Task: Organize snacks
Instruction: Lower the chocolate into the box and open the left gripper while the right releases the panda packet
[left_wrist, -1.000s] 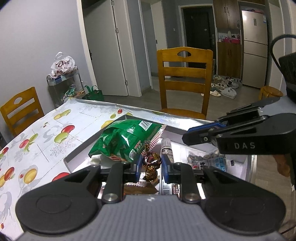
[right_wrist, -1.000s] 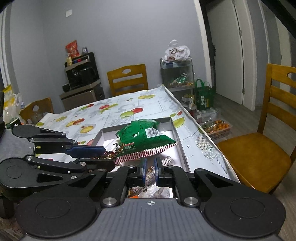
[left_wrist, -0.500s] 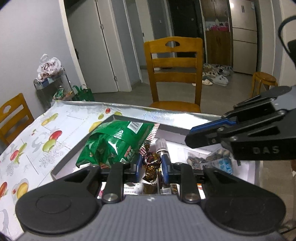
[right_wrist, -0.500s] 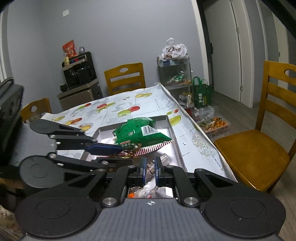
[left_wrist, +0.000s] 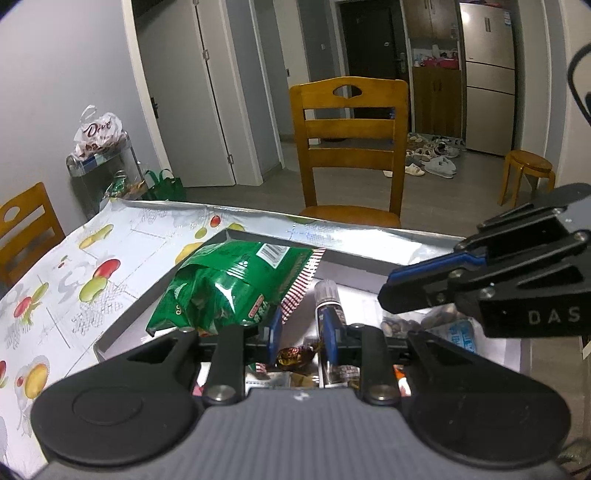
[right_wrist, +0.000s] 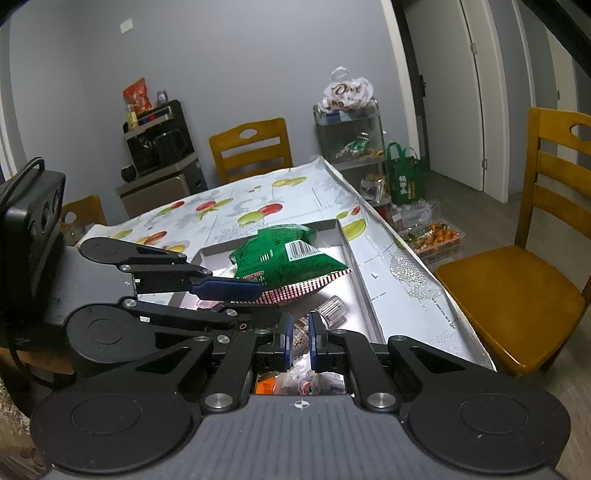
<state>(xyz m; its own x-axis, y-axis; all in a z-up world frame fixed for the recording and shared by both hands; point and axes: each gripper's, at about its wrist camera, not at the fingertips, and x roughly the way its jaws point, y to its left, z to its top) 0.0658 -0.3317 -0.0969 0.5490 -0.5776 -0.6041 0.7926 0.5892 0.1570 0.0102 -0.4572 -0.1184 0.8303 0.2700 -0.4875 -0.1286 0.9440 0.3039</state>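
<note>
A grey tray (left_wrist: 258, 236) on the table holds a green snack bag (left_wrist: 236, 284), a grey tube (left_wrist: 327, 295), gold-wrapped candies (left_wrist: 293, 356) and a small packet of nuts (left_wrist: 436, 325). My left gripper (left_wrist: 301, 330) hovers low over the tray's near end, its blue fingers narrowly apart with nothing between them. My right gripper (right_wrist: 299, 334) hovers over the same tray, fingers narrowly apart and empty. The green bag (right_wrist: 284, 254) and tube (right_wrist: 332, 308) lie just ahead of it. Each gripper shows in the other's view.
The table has a fruit-print cloth (left_wrist: 74, 280). A wooden chair (left_wrist: 349, 147) stands beyond the table's far edge, another chair (right_wrist: 535, 251) to the right. A shelf cart with a Dove bag (right_wrist: 345, 96) stands by the wall.
Both grippers have drawn back and lifted a little from the tray. The candies now sit lower between my left fingers. The snacks have not moved.
</note>
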